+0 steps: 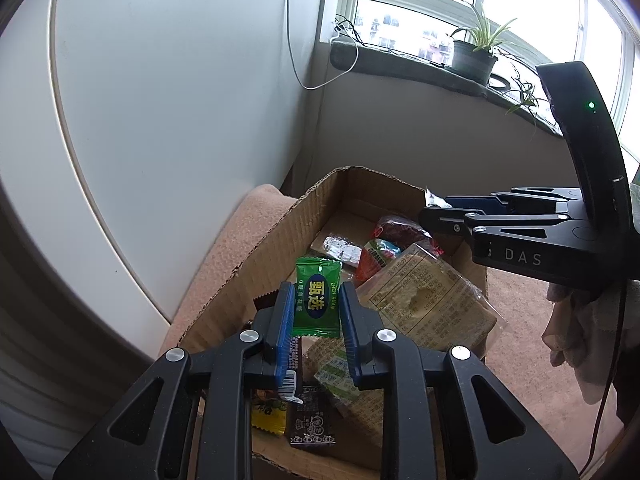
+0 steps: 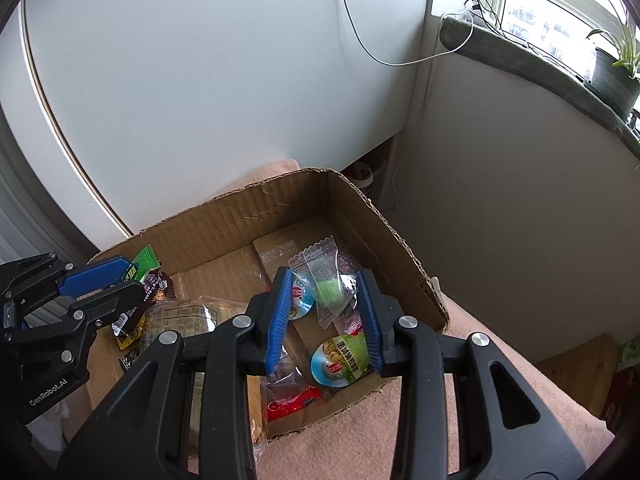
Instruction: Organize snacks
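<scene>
Nearest me, my left gripper (image 1: pixel 316 312) pinches a green candy packet (image 1: pixel 317 298) by its side edges above the near-left of the cardboard box (image 2: pixel 256 216). It looks light, crinkly and slippery, best held across the flat middle. Farther right, my right gripper (image 2: pixel 326 320) holds a clear wrapped sweet (image 2: pixel 326 280) between half-closed fingers over the box.

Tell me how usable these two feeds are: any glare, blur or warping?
Left wrist view: window blown out white, walls bowed by the fisheye, yet the green packet in the left claw reads sharp. Right wrist view: even daylight, mild sheen on the clear wrapper between the right claw fingers, box edges curved, corners vignetted black.
</scene>
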`<control>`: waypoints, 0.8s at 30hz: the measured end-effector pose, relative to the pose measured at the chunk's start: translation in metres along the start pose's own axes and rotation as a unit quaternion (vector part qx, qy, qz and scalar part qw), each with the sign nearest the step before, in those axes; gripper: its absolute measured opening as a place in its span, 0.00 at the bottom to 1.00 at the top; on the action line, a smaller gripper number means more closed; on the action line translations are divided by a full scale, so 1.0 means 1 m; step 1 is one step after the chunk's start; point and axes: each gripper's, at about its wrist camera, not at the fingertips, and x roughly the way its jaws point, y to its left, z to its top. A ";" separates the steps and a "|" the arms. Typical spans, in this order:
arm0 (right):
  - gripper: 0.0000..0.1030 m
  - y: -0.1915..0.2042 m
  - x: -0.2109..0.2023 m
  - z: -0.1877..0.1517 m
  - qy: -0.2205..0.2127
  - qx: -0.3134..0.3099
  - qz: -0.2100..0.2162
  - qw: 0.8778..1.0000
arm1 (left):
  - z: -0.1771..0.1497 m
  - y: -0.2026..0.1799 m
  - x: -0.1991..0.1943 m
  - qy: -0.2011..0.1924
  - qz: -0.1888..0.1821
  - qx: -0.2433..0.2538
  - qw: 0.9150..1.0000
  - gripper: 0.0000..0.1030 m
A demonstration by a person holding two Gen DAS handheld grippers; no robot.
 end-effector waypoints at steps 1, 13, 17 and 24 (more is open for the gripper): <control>0.33 0.000 0.000 0.000 0.000 0.000 0.000 1.000 | 0.001 0.000 0.001 0.000 0.000 0.000 1.000 0.22; 0.78 -0.001 -0.003 -0.001 -0.003 -0.004 -0.022 1.000 | -0.001 0.002 -0.001 0.002 0.009 0.001 1.000 0.53; 0.79 -0.003 -0.008 -0.001 -0.008 -0.002 -0.028 1.000 | -0.003 0.003 -0.003 0.003 0.012 0.003 1.000 0.54; 0.79 -0.006 -0.017 -0.004 -0.015 0.005 -0.033 0.999 | -0.006 0.003 -0.008 0.003 0.017 0.000 1.000 0.55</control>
